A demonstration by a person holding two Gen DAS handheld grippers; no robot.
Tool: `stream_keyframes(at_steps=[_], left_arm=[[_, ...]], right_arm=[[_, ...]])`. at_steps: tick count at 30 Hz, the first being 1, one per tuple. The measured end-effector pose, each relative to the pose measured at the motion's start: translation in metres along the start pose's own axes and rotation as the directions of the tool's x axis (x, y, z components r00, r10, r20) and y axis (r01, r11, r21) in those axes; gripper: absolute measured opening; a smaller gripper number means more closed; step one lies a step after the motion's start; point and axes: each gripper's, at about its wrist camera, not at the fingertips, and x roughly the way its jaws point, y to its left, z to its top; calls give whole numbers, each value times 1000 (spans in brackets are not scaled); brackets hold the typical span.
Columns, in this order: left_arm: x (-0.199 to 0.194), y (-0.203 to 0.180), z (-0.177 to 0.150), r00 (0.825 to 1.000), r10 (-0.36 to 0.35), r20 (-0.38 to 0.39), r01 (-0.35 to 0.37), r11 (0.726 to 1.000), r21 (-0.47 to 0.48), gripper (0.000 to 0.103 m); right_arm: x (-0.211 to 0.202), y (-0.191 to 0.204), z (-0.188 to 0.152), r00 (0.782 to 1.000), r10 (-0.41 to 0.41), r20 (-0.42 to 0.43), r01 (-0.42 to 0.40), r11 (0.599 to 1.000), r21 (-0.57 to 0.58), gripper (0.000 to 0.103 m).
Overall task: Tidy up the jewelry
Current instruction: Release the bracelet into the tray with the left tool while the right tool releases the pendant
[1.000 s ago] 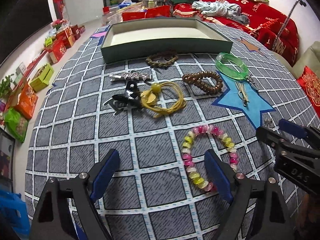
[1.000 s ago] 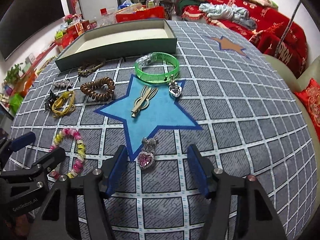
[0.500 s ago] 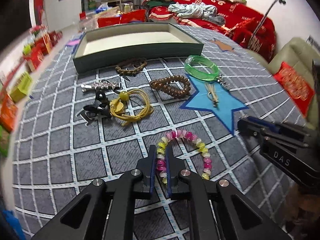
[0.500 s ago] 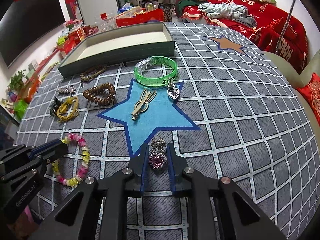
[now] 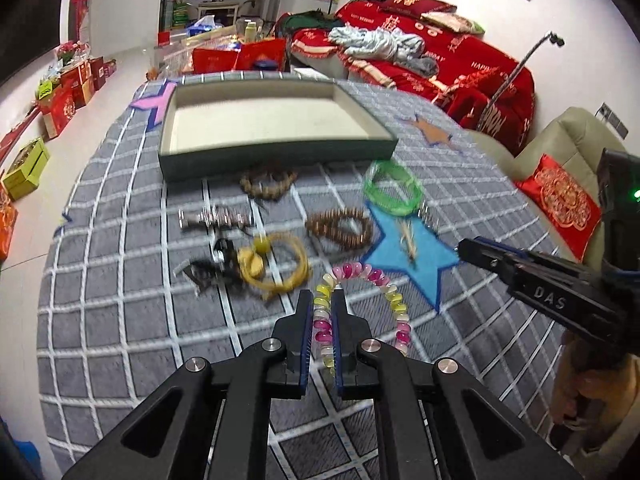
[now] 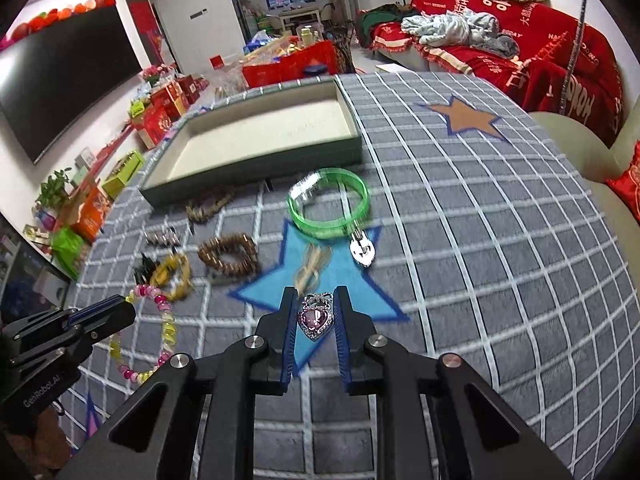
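My left gripper (image 5: 322, 300) is shut on one side of a pink and yellow bead bracelet (image 5: 394, 302), which hangs off the grey checked cloth. Seen from the right wrist, the same bracelet (image 6: 168, 328) dangles from the left gripper (image 6: 120, 310) at lower left. My right gripper (image 6: 316, 296) is shut on a pink heart pendant (image 6: 316, 320) with a silver bow, held above the blue star patch (image 6: 360, 280). A shallow green tray (image 5: 276, 160) with a cream floor lies at the far side of the cloth, with nothing in it.
Between the grippers and the tray lie a green bangle (image 6: 328, 204), a brown bead bracelet (image 5: 340, 226), a yellow cord necklace (image 5: 276, 264), a black clip (image 5: 208, 268), a silver clip (image 5: 216, 218), a gold hairpin (image 5: 408, 236) and a silver heart pendant (image 6: 362, 250). Red sofas stand beyond.
Both grippers went from open to shut, the left on the bead bracelet and the right on the heart pendant. Both have since risen, lifting their pieces off the cloth.
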Motion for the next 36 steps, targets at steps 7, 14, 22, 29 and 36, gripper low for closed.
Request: stream_keyframes(at_steps=[7,14,22,29,36], left_arm=[[-5,18,53,999,-8,52,9,1000,-12,26],[20,43,124,995,27,94,-25,999,-24,26],[79,74,187,989,124,83,-123,992,-24,26],[140,96,208,989,148,-1,-148,989,-31,26],[168,103,210,978,205,-40,-206,978,-33,27]], right_arm=[[11,10,54,999,44,26,-43,999,-17,20],[47,12,119,995,93,29,-93,996,-8,20],[119,10,183,992,122,-8,-122,992,35,20],[183,12,205,992,102,-73,-98,994,52,20],[210,11,210,991,84,-102,-79,995,57,20]])
